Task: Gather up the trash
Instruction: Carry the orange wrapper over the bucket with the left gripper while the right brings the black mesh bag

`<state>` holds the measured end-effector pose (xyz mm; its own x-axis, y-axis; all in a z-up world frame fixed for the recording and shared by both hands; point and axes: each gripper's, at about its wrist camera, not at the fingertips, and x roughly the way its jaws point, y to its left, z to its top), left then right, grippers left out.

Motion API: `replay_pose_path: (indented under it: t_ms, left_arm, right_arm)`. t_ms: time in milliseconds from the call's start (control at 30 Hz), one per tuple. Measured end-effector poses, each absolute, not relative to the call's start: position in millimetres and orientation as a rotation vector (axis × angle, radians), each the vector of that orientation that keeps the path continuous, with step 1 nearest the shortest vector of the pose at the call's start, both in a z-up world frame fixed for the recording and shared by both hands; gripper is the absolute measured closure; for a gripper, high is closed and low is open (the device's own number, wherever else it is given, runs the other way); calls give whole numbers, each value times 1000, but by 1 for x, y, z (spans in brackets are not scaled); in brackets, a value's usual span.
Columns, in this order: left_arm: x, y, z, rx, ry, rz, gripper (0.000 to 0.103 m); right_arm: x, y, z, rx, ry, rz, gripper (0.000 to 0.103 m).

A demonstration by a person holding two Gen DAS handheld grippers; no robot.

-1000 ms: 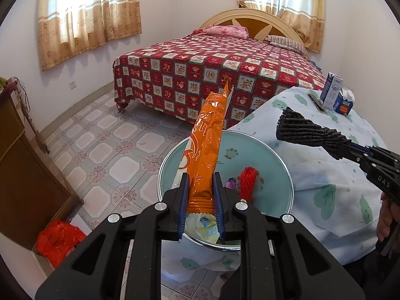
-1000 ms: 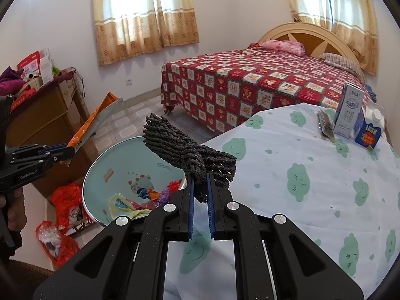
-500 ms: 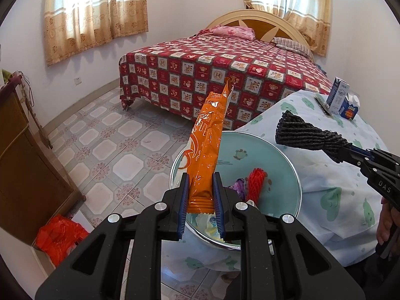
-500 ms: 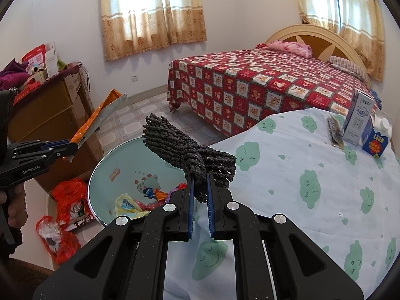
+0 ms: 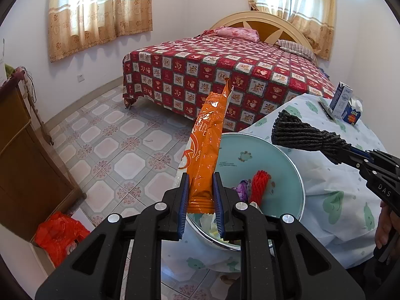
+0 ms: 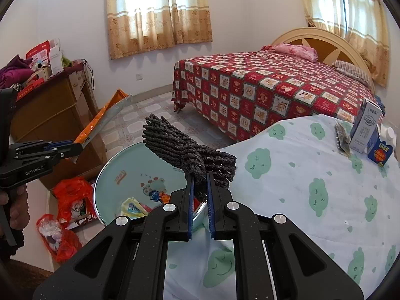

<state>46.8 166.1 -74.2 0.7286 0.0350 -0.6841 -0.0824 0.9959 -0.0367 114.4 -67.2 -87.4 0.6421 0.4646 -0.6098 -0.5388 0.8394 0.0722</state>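
Glossy orange wrapper (image 5: 203, 150), coarse dark netting (image 6: 185, 150)

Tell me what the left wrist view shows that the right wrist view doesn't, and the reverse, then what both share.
Only the left wrist view: the red foam net in the basin, and the left gripper close up.

Only the right wrist view: clutter on the wooden cabinet, and the clear bag of trash on the floor.

Both: the pale green basin, orange wrapper in the left jaws, dark knitted bundle in the right gripper, the bed, the cartons.
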Motion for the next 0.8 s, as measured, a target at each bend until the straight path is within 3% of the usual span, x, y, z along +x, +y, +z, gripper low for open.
replay_pose_path:
  t_ms: [800]
  left_arm:
    - [49,171,-70,-72,749,66,84]
  right_arm:
    - [115,-54,-88,-133,658,591,93]
